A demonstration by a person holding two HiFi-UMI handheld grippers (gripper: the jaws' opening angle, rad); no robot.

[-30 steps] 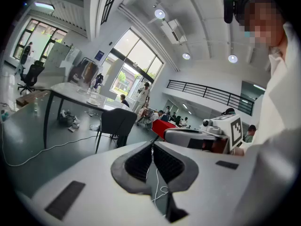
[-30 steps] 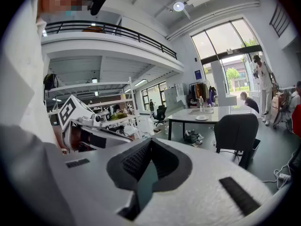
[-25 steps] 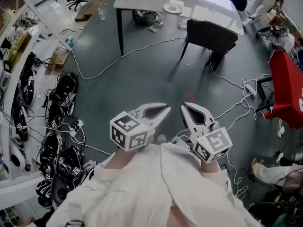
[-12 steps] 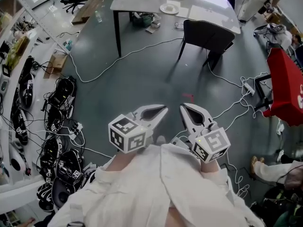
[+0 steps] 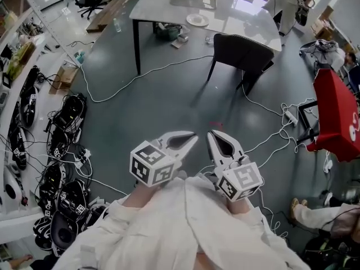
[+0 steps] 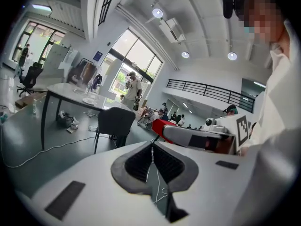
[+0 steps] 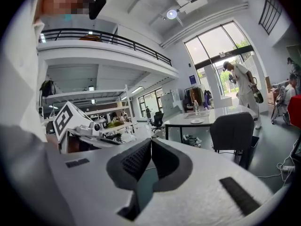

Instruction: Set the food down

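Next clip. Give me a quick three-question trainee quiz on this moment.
1. True or false: the left hand-held gripper holds food.
2. On the grey table lies: A) a white plate; B) a shoe; C) a football.
3. Fill in: the jaws of the right hand-held gripper are ____.
Key: 1 false, its jaws are shut on nothing; 2 A; 3 shut.

Grey floor (image 5: pixel 169 94), white cables (image 5: pixel 140 75) trailing. Ahead of right gripper (image 5: pixel 212 134): dark chair (image 5: pixel 242 46), pale table (image 5: pixel 169 7) beyond. Tall windows (image 7: pixel 221 46) far ahead, bright daylight.
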